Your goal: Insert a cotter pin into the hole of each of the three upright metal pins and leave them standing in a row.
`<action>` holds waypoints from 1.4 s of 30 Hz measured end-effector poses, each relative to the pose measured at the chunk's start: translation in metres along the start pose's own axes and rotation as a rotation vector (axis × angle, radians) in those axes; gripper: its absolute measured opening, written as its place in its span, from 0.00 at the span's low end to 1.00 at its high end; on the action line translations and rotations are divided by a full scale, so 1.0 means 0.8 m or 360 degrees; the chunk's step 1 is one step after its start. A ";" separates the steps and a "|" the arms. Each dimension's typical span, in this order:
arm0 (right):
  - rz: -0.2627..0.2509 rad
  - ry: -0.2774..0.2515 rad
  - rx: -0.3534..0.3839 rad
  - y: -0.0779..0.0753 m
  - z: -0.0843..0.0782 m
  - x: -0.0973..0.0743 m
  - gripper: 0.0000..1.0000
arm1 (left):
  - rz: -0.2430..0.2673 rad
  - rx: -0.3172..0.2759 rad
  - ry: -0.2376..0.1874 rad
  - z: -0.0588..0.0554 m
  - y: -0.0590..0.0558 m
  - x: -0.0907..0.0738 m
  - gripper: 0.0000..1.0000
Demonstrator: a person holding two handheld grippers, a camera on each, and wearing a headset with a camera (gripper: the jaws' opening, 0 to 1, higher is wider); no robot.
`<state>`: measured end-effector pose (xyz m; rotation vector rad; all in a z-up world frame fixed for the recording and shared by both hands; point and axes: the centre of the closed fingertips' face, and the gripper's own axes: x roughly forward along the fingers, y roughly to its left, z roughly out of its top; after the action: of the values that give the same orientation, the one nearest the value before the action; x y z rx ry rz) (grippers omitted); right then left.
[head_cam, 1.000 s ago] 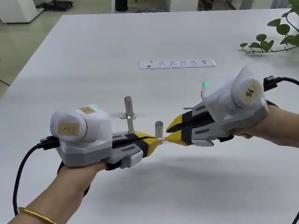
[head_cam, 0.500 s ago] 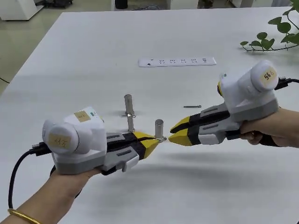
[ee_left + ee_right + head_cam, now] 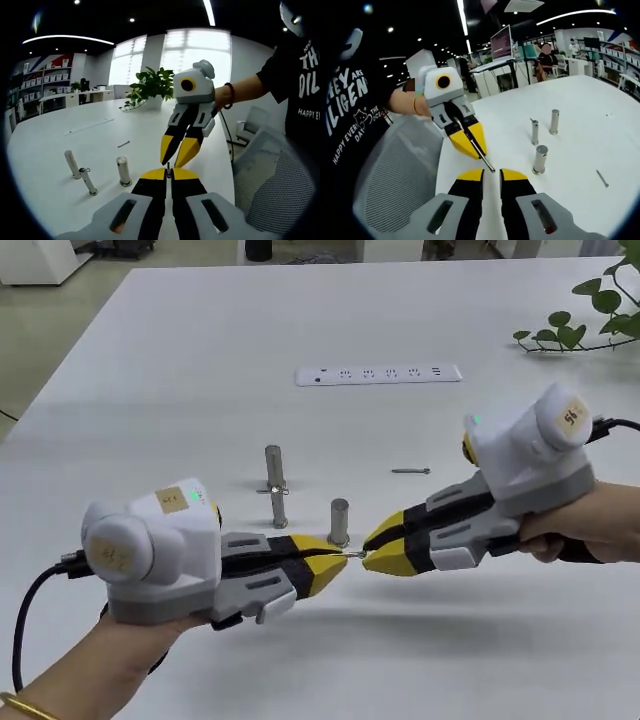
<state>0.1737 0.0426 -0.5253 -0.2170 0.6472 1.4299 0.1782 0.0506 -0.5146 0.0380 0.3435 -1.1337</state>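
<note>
Both grippers have drawn back toward the near edge since half a second ago. Their tips then met at the foot of the right metal pin (image 3: 339, 522); we now find them just in front of it and apart from it.

Head view. We log the left gripper (image 3: 338, 560) coming in from the left, jaws clenched on a cotter pin (image 3: 356, 555) that sticks out to the right. The right gripper (image 3: 367, 552) faces it tip to tip, jaws parted a little about the pin's free end; whether they touch it we cannot tell. On the table (image 3: 200, 360) the middle metal pin (image 3: 279, 508) stands left of the right one, with a fitted cotter pin (image 3: 270, 489) across its top. The far metal pin (image 3: 273, 466) stands just behind. All three are upright. A loose cotter pin (image 3: 410, 471) lies farther right, and a power strip (image 3: 378, 374) far beyond.

Left gripper view. Its own jaws are pressed together on the cotter pin (image 3: 169, 166). The right gripper (image 3: 170, 163) faces them, jaws apart.

Right gripper view. Its own jaws stand apart with a bare gap. We see the cotter pin (image 3: 488, 164), held by the left gripper (image 3: 478, 150), pointing into that gap.
</note>
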 end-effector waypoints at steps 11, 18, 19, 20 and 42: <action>0.0087 0.0032 -0.0042 0.014 -0.003 0.003 0.02 | -0.0094 0.0005 -0.0027 0.005 -0.016 0.001 0.00; 0.0103 0.0060 -0.0071 0.016 -0.005 0.004 0.00 | -0.0116 -0.0002 -0.0015 0.002 -0.020 0.001 0.00; 0.0107 0.0070 -0.0085 0.017 -0.005 0.003 0.00 | -0.0119 -0.0005 -0.0008 0.001 -0.021 0.001 0.00; 0.0109 0.0080 -0.0098 0.017 -0.006 0.003 0.00 | -0.0122 -0.0006 -0.0002 0.000 -0.022 0.002 0.00; 0.0089 0.0289 -0.0375 0.015 -0.023 0.004 0.00 | -0.0021 -0.0030 0.0086 -0.020 -0.008 0.003 0.05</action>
<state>0.1569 0.0380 -0.5394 -0.5223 0.6355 1.5516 0.1696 0.0489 -0.5295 0.0500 0.4032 -1.1437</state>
